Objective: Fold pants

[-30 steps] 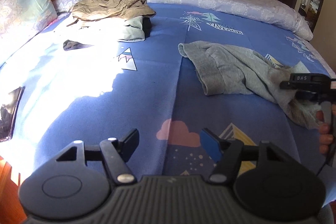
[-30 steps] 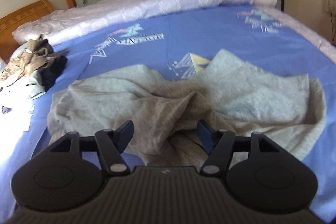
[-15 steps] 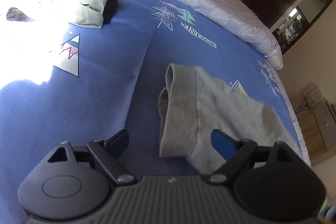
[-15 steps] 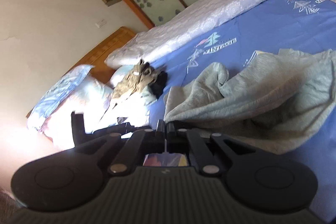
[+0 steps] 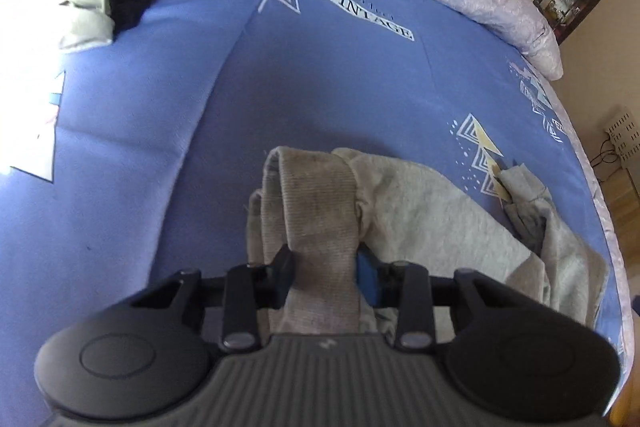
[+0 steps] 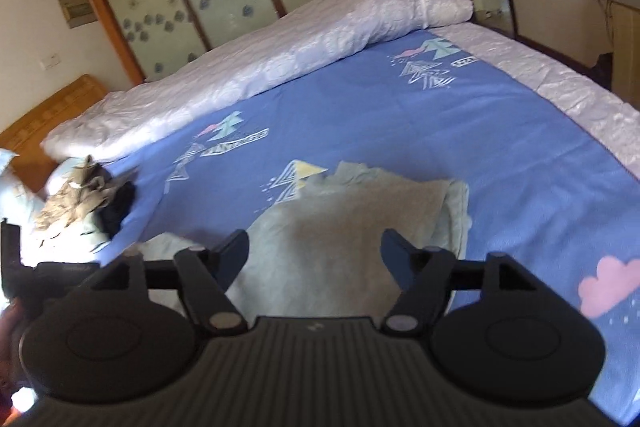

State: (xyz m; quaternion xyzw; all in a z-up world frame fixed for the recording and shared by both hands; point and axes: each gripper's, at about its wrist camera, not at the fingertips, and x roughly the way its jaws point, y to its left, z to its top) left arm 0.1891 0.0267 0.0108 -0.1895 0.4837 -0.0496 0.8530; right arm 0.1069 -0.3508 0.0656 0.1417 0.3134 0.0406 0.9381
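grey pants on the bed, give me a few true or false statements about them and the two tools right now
1. The left tool has the ribbed waistband of the grey pants between its fingers. True.
2. The right tool is clamped shut on the pants. False: its fingers stand wide apart above the fabric and hold nothing.
3. The pants lie on a blue patterned bedsheet. True.
4. The pants are already folded into a neat stack. False: they lie rumpled and spread out.
5. The pile of other clothes touches the pants. False: it sits apart, near the headboard, with bare sheet between them.
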